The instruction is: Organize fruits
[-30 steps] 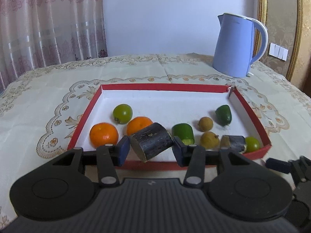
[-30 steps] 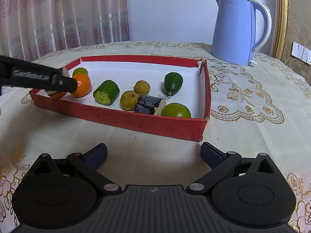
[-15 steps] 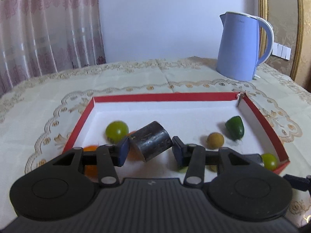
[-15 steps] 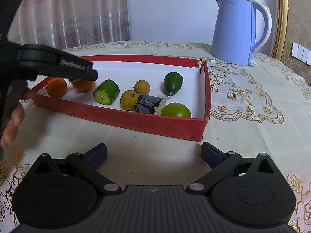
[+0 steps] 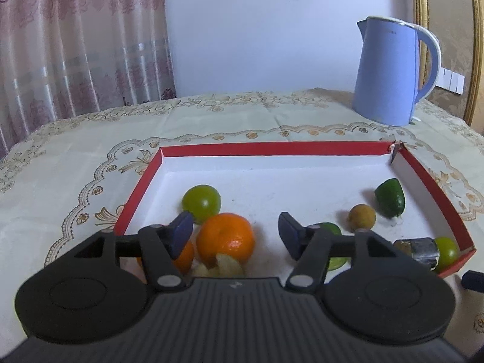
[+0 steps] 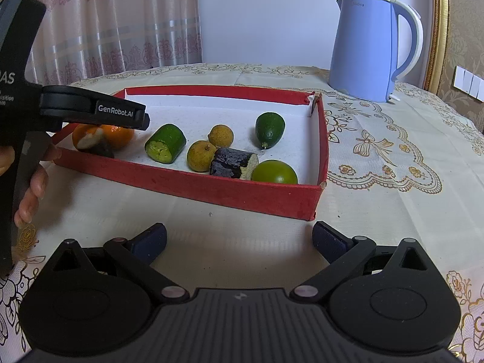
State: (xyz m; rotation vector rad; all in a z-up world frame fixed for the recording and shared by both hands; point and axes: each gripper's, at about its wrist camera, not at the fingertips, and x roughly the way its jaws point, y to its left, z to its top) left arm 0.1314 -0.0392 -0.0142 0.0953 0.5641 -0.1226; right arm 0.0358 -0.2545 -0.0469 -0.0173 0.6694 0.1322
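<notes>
A red tray [image 5: 139, 190] [image 6: 242, 195] holds several fruits. My left gripper [image 5: 234, 234] is open above the tray's near left part, over two oranges [image 5: 225, 240]. The dark sugarcane piece [image 6: 93, 145] that it held lies in the tray below it, against the oranges [image 6: 118, 133]; its pale cut end [image 5: 222, 267] shows under the left gripper. A second dark piece [image 6: 233, 161], a cut green piece [image 6: 166, 146], two longans [image 6: 201, 155], a green fruit [image 6: 269, 128] and a lime [image 6: 273, 172] lie further right. My right gripper [image 6: 239, 240] is open, in front of the tray.
A blue electric kettle [image 5: 390, 72] [image 6: 369, 48] stands on the embroidered tablecloth [image 6: 393, 151] behind the tray's far right corner. A hand [image 6: 33, 181] holds the left gripper at the tray's left end. A curtain hangs behind the table.
My left gripper carried the dark piece forward over the tray, opened and let it go; the piece now lies in the tray by the oranges. The right gripper has not moved.
</notes>
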